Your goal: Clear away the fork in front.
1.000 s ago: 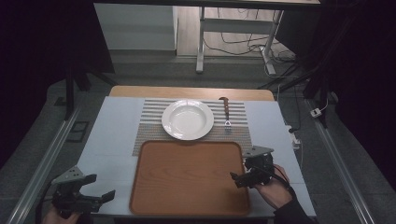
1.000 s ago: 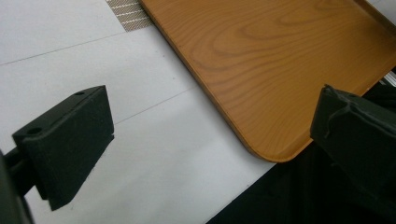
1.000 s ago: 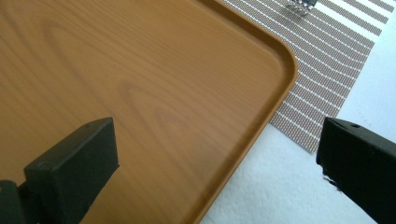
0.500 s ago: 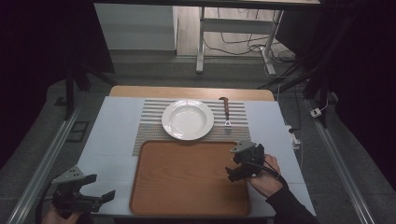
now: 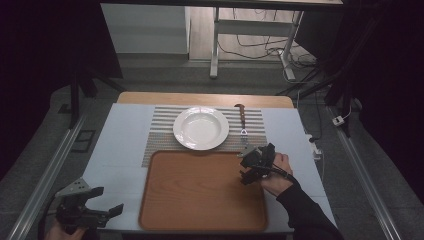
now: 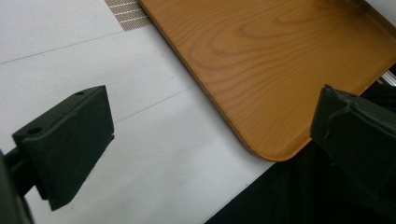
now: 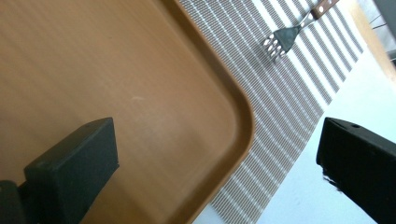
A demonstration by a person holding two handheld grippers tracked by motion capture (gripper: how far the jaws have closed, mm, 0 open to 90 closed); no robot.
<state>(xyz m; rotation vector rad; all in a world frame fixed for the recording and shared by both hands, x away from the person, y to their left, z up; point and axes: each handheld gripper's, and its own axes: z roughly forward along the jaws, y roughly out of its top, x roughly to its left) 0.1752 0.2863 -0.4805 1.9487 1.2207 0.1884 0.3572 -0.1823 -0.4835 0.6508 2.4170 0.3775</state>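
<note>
A staged recording space, likely a lab, is shown rather than a home dining room. A small table (image 5: pixel 125 130) covered in pale sheeting is set with a striped placemat (image 5: pixel 160 131), a white plate (image 5: pixel 200 128), a fork (image 5: pixel 243 122) and a wooden tray (image 5: pixel 200 190). It is surrounded by darkness, metal rails (image 5: pixel 45 175) on the grey floor, loose cables (image 5: pixel 260 50) and the legs of a bare desk (image 5: pixel 215 42) behind.
</note>
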